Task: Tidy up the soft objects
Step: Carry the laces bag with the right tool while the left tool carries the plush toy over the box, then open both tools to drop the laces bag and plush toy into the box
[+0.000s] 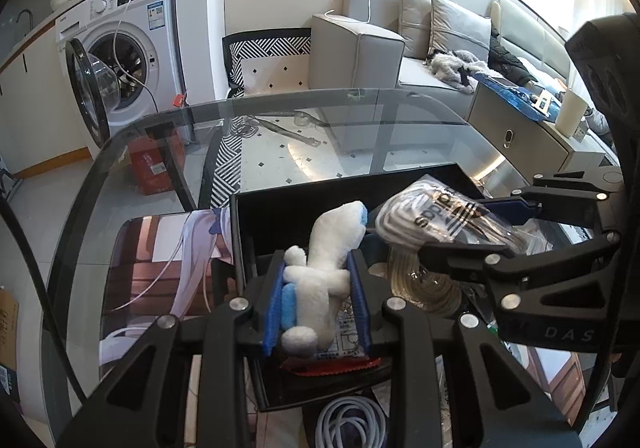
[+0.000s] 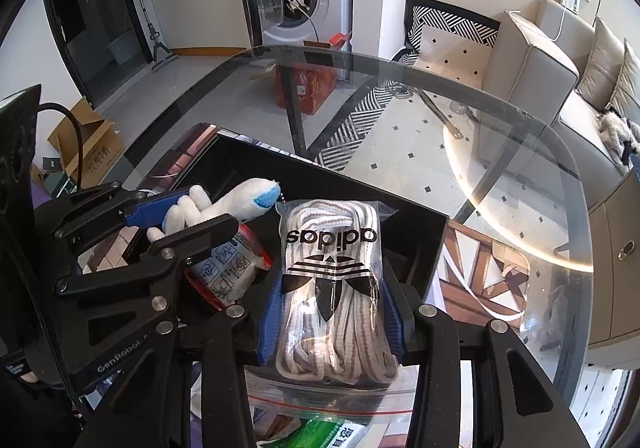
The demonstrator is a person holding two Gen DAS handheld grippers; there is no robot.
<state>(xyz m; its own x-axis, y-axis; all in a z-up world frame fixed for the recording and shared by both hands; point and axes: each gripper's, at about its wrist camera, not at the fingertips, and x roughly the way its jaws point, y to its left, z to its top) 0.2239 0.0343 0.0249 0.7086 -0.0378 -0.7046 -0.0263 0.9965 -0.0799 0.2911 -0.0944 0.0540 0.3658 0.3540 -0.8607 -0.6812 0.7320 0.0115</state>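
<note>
My left gripper (image 1: pixel 320 300) is shut on a white and blue plush toy (image 1: pixel 324 264) and holds it over the black box (image 1: pixel 280 215) on the glass table. My right gripper (image 2: pixel 330 312) is shut on a clear adidas bag of striped laces (image 2: pixel 332 272), also over the box. In the right wrist view the left gripper (image 2: pixel 188 215) with the plush toy (image 2: pixel 228 203) is at the left. In the left wrist view the right gripper (image 1: pixel 452 232) with the laces bag (image 1: pixel 436 219) is at the right.
A white and red printed packet (image 2: pixel 228 268) lies in the box. A coiled grey cable (image 1: pixel 352 424) and a zip bag (image 2: pixel 328 396) lie near the box's front. The glass table edge (image 1: pixel 120 135) curves round; a washing machine (image 1: pixel 120 47) and sofa (image 1: pixel 400 47) stand beyond.
</note>
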